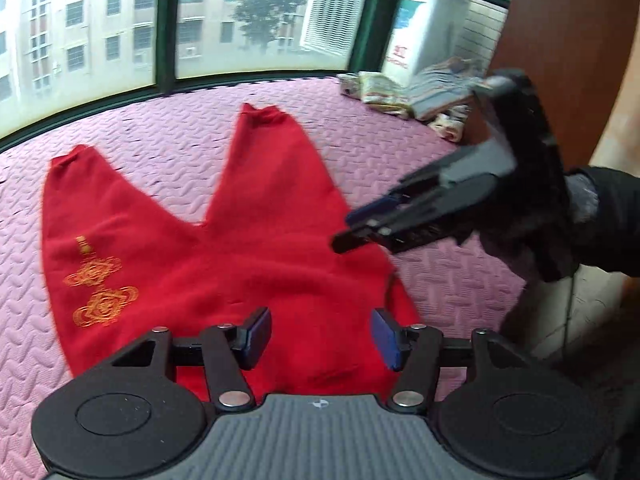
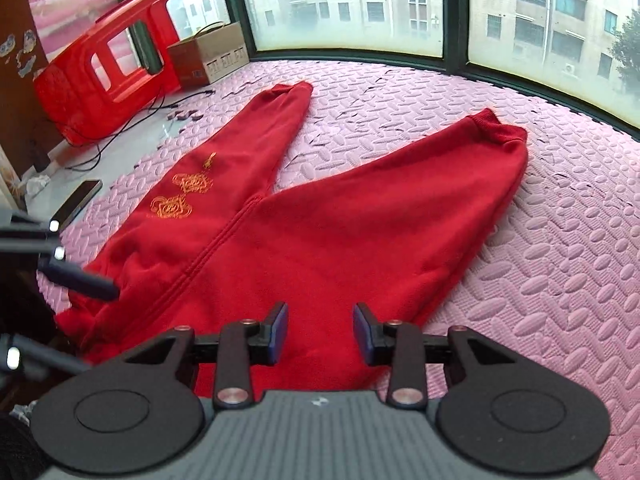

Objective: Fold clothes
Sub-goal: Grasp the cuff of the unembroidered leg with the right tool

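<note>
**Red trousers spread on the pink mat, both tongs empty**

The left tongs [image 1: 322, 338] are spread apart and hold nothing; they hover just above the waist end of the red trousers [image 1: 224, 264]. The right tongs [image 2: 320, 334] are spread too, also empty, above the same waist end. In the left wrist view the right tongs appear from the side at the right edge of the trousers, blurred, and their fingers look close together there.

The trousers lie flat on the pink foam mat [image 2: 560, 280], with the two legs opened in a V shape toward the window [image 1: 256, 20]. One leg carries a golden embroidery [image 2: 180, 196].

Farther, a dark phone [image 2: 76, 202] lies on the floor beside the mat. Behind it a red plastic stool [image 2: 108, 64] lies tipped over, next to a cardboard box [image 2: 210, 56]. At the far right corner of the mat is a pile of folded clothes [image 1: 404, 92].
</note>
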The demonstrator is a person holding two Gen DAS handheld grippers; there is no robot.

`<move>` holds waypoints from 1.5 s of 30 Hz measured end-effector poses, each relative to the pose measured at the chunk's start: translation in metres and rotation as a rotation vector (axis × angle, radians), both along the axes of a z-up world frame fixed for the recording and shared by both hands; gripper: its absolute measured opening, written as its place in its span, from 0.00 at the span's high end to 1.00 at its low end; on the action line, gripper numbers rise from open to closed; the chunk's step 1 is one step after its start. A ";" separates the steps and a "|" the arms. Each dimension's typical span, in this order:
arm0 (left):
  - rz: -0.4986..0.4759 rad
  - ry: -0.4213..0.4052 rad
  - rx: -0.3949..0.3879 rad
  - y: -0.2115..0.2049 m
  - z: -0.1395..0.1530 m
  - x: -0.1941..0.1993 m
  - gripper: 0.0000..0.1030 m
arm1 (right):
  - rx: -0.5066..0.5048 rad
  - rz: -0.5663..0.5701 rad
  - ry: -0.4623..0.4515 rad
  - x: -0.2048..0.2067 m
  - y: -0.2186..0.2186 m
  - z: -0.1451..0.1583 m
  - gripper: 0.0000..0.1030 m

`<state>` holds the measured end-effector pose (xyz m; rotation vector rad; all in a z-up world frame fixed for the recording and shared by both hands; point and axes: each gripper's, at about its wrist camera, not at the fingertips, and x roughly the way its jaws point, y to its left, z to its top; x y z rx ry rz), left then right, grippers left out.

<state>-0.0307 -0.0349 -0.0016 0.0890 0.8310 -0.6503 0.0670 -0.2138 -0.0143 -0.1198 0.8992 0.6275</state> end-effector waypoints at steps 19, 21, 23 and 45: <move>-0.149 -0.067 0.246 -0.064 -0.039 -0.007 0.72 | 0.061 -0.387 0.003 0.133 -0.061 -0.006 0.66; -0.125 -0.047 0.205 -0.055 -0.033 -0.002 0.79 | 0.077 -0.426 0.021 0.150 -0.065 -0.011 0.66; -0.099 -0.035 0.161 -0.046 -0.026 0.002 0.80 | 0.092 -0.465 0.039 0.168 -0.068 -0.016 0.66; 0.084 0.009 -0.075 0.022 0.008 0.020 0.82 | 0.088 -0.581 0.071 0.221 -0.057 -0.035 0.90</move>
